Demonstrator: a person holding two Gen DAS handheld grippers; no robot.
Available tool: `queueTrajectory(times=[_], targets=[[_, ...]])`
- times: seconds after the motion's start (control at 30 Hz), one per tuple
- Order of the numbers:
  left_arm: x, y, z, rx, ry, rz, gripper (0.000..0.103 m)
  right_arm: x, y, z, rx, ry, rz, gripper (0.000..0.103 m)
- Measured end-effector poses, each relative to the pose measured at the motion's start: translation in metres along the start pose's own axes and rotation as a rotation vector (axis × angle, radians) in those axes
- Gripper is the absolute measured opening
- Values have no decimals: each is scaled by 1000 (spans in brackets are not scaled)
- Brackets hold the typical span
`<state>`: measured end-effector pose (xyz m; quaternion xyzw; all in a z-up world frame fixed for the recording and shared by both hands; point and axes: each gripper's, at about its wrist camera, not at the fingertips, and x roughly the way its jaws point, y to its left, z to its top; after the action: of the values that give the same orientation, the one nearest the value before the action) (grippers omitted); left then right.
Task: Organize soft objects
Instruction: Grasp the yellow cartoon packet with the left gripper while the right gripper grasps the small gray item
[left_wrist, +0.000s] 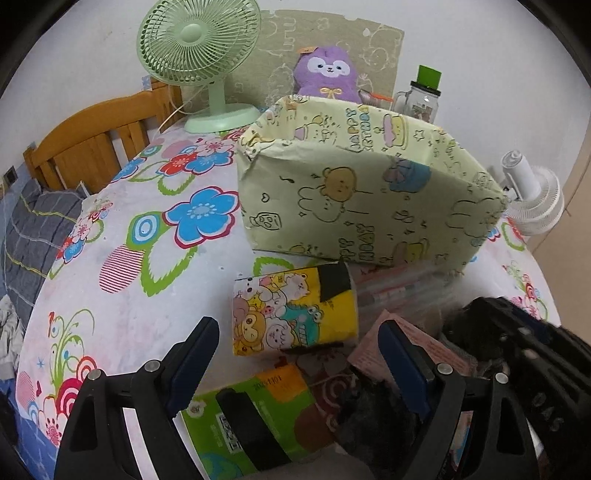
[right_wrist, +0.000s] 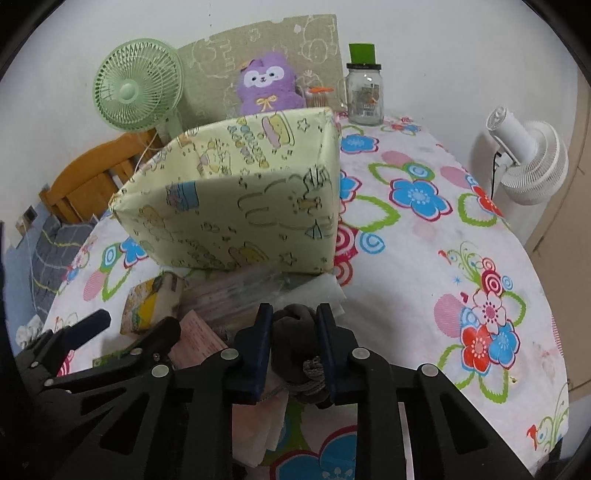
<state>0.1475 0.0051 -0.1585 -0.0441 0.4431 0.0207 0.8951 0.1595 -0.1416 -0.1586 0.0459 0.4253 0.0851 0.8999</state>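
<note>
A pale green cartoon-print box stands open on the flowered table; it also shows in the right wrist view. My right gripper is shut on a dark grey knitted soft item, held low just in front of the box. My left gripper is open and empty, its fingers either side of a yellow cartoon tissue pack and above a green tissue pack. A clear packet of pink items and a pink card lie by the box.
A purple plush, a green desk fan and a glass jar with a green lid stand at the table's back. A white fan stands off the right edge. A wooden bed frame is at left.
</note>
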Motion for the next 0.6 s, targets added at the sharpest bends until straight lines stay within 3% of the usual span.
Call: queueTrajectory(times=[0.33, 0.43, 0.6], targets=[[16, 9, 4, -41, 28, -1, 88, 3, 9, 12, -12, -28, -12, 26], [18, 7, 4, -34, 34, -25, 77, 5, 10, 13, -14, -25, -17, 26], [11, 1, 5, -16, -3, -20, 71, 4, 11, 15, -16, -27, -19, 26]])
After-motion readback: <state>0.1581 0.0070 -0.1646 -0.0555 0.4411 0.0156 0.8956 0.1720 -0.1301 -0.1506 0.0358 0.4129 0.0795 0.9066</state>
